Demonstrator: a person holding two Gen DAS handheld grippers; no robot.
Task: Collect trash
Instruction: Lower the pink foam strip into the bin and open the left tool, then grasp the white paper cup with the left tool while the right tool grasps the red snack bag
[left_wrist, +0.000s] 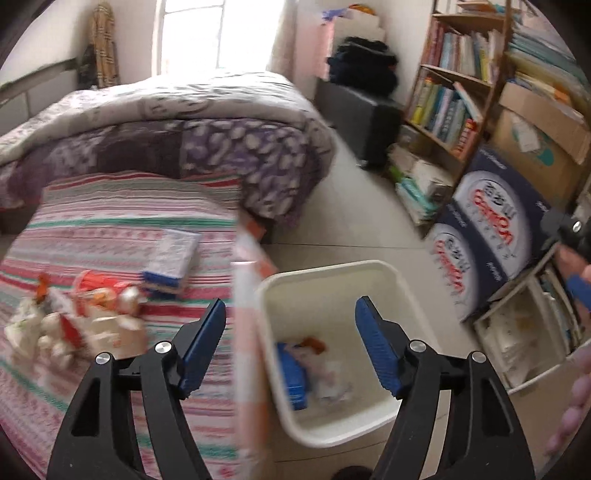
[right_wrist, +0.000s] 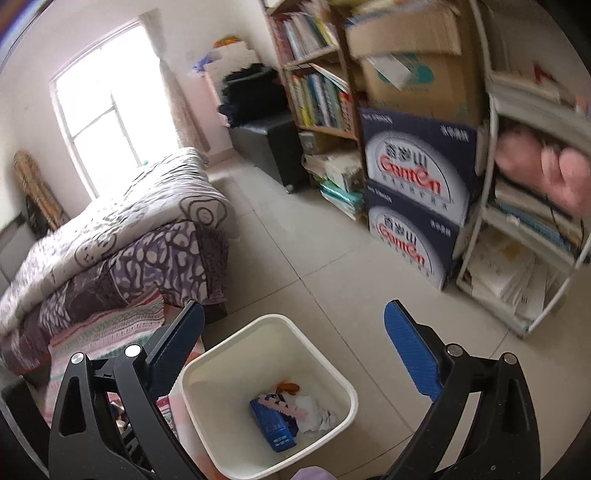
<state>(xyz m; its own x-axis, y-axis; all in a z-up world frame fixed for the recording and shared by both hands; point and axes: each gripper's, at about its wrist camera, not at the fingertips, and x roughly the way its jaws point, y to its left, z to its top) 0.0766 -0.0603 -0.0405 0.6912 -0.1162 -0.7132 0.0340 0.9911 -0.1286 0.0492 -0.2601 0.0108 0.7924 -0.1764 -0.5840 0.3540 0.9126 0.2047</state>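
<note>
Item, next pickup: both the left gripper (left_wrist: 290, 325) and right gripper (right_wrist: 294, 334) spread wide and empty; bin (right_wrist: 343, 384) lower centre, part-filled; swing your left to the wrappers (left_wrist: 74, 325) lower left on the bed (left_wrist: 110, 229).

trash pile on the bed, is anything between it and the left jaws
Nothing visible blocks it. The crumpled pile of white and red wrappers lies on the striped bedspread, left of the open left gripper. The blue and white packet lies behind the pile, and the white plastic bin is to the right.

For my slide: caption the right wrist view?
Open right gripper above white bin holding blue box and wrappers.
</note>
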